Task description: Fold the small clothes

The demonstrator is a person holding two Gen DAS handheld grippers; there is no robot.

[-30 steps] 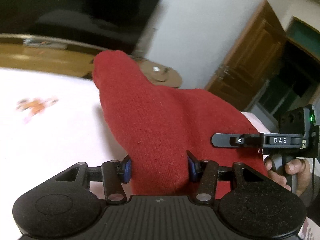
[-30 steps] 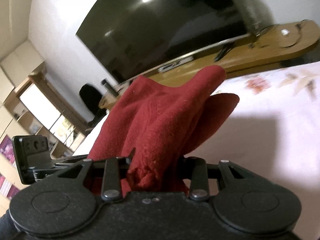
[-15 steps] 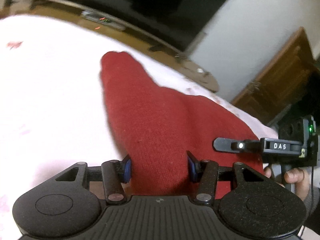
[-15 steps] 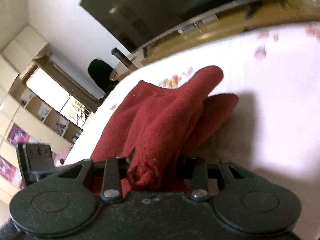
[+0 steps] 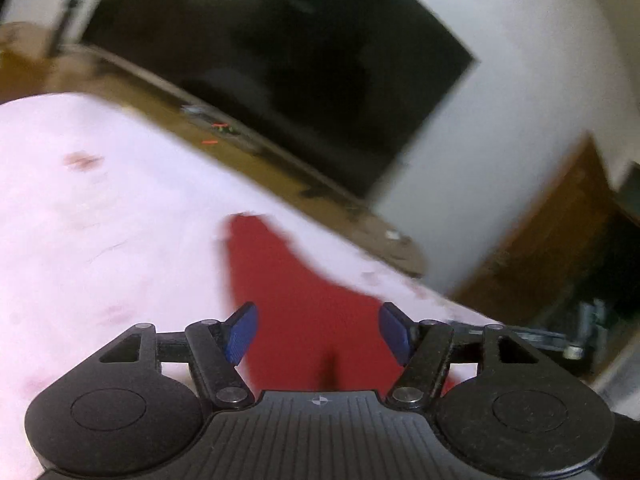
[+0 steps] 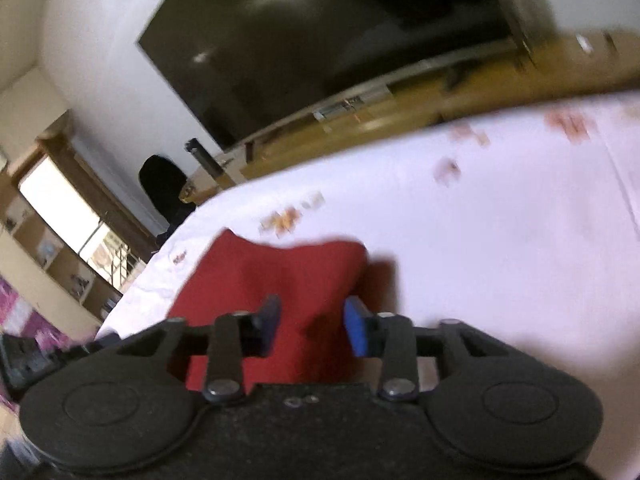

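Note:
A small red cloth (image 5: 296, 312) lies flat on the pale pink bedsheet (image 5: 100, 240). My left gripper (image 5: 318, 332) hovers just over its near end. Its jaws are opening, the blue pads (image 5: 240, 334) stand well apart, and the cloth lies below them untouched. In the right wrist view the same red cloth (image 6: 280, 276) runs between the pads of my right gripper (image 6: 312, 324). Those jaws are closing on a creased bit of the cloth's near edge. The blue pads (image 6: 356, 332) sit tight at either side of it.
A large dark television (image 5: 288, 64) stands on a long wooden unit (image 6: 500, 84) beyond the bed's far edge. A wooden cabinet (image 5: 560, 240) is at the right, shelves and a window (image 6: 60, 208) at the left. Bare sheet stretches right of the cloth.
The cloth, held up bunched in both grippers before, now lies flat on the sheet. My left gripper has let it go and opened. Both grippers have moved and sunk toward the bed.

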